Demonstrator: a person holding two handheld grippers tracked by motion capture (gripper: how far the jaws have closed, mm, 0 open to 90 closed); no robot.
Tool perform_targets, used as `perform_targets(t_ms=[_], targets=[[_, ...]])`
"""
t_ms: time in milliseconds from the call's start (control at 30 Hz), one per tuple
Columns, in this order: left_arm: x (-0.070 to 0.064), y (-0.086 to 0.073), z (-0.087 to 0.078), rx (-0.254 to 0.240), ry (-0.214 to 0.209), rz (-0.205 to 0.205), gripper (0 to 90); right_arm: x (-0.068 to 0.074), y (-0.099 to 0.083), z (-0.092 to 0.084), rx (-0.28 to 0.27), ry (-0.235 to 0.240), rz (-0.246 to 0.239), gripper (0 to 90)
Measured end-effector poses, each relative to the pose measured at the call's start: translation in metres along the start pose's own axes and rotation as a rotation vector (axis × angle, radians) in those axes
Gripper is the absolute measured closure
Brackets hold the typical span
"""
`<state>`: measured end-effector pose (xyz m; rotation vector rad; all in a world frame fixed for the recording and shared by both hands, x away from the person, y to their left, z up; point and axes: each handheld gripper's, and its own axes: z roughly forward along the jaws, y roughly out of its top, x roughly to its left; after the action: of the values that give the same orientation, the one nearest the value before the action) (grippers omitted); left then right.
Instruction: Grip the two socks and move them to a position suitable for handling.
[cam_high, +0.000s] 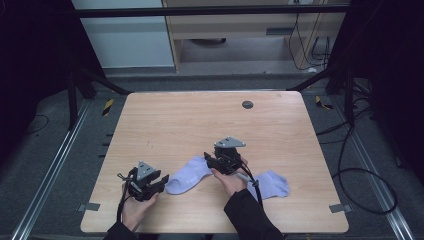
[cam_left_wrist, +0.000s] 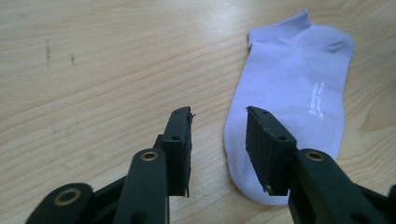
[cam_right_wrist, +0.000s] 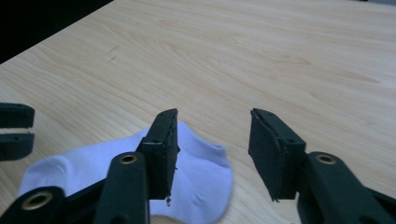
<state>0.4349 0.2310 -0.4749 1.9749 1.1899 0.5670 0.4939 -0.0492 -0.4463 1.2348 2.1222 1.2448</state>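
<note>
Lavender sock (cam_high: 189, 176) laid flat at lower centre of high view, between both tools; second sock (cam_high: 272, 184) seen lower right.

Judged light, soft, limp knit (likely to drape and bunch); cuff or toe edge best pinched.

Left tool (cam_high: 161, 181) and right tool (cam_high: 209, 159): jaws parted, nothing held.

Surface (cam_high: 210, 120): pale smooth wood grain.

One sock (cam_high: 189, 176) lies flat on the table (cam_high: 210, 120) between the two grippers, its toe just beside the left gripper (cam_high: 161, 182) and its cuff beneath the right gripper (cam_high: 210, 159). A second sock (cam_high: 272, 184) lies on the table to the right of the right gripper, partly behind the person's right hand (cam_high: 231, 180).
</note>
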Motion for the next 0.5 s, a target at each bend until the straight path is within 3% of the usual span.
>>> perform_targets(t_ms=[233,500], targets=[[-0.003,0.005,-0.003,-0.020,-0.005,-0.010,54.7,-0.029,-0.006,-0.027,-0.023,-0.003,0.015,41.5],[-0.017,0.016,0.001,-0.029,-0.037,-0.007,50.7,-0.061,-0.020,-0.056,-0.016,-0.027,0.023,35.4]])
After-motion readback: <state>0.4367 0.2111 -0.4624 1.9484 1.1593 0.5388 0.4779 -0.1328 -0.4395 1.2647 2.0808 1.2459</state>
